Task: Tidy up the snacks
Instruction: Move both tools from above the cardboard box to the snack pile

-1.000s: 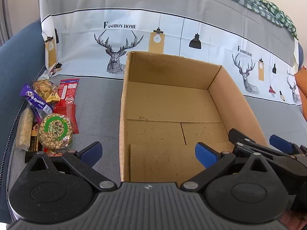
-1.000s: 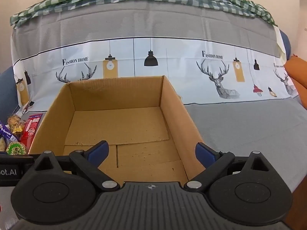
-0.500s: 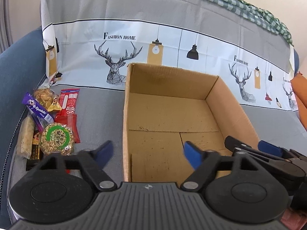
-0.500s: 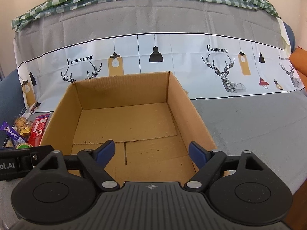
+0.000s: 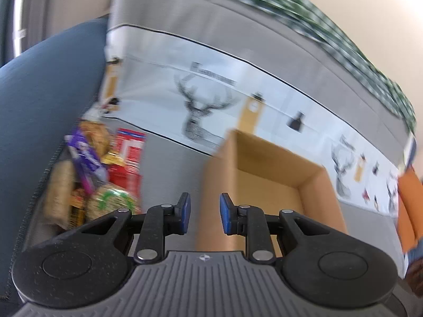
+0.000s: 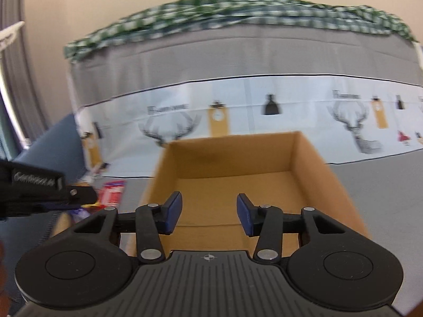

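An empty cardboard box stands on the grey sofa cover. A pile of snack packets lies left of it: a purple bar, a red packet and a round green-labelled nut cake. My left gripper hovers over the gap between pile and box, its jaws closing with nothing between them. My right gripper hangs above the box's near side, jaws also closing on nothing. The left gripper's black body shows at the left of the right wrist view.
The sofa back carries a deer-print cover with a green checked cloth on top. A blue armrest borders the snack pile on the left. An orange cushion sits at the far right.
Both grippers' jaws have narrowed from wide open. The left gripper swung left toward the snack pile and rolled. The right one lifted and pulled back, showing more of the sofa back.
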Tool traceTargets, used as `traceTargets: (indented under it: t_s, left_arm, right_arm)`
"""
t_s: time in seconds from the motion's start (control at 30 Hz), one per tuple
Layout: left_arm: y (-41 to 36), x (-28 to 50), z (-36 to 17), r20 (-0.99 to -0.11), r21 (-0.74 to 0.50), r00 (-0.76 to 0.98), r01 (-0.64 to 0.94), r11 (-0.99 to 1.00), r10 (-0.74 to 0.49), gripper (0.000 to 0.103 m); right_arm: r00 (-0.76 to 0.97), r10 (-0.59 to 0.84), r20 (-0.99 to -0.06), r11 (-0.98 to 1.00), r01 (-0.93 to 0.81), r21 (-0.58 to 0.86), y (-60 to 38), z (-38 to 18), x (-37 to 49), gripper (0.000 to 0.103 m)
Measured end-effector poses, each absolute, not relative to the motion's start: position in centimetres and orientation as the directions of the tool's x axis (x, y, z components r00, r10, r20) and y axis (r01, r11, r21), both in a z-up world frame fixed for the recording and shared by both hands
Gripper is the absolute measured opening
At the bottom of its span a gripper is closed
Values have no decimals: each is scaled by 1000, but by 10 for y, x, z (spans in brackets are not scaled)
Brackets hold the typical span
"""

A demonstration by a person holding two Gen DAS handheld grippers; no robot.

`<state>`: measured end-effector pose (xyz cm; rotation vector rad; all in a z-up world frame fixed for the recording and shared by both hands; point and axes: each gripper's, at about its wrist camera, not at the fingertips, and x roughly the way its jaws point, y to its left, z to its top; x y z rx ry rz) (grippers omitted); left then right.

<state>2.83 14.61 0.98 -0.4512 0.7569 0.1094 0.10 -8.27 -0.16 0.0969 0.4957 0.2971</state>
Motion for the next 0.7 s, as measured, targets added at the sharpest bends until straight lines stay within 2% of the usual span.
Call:
traceTargets:
  t_s: [0.17,0.37,0.47,0.63,0.7]
  left_arm:
    - [204,30,-3,-677,-413,736,-365,834,-14,26]
    - [256,36,-27,-747,-448,664,-521,727,16,26]
    - [281,31,-42,-774,-493,633,-585,644,-18,26]
    - [300,20,-62,-805,-511,593,-676,532,-21,29]
    - [303,17,-70,-819,-514,573,-708,484,-31,34]
  right_arm:
    - [792,392,-469,919,-355,169,-19,5,8,49]
    - [735,458,-500,882,-447,151,50,-24,19,49]
    - [704,470,-533,872,-462,159,72,-43,25,51]
    - [627,493,-603,855,-476,204,100,-77,45,66]
    - [583,510,-632,842,-487,230,109,-95,53,81]
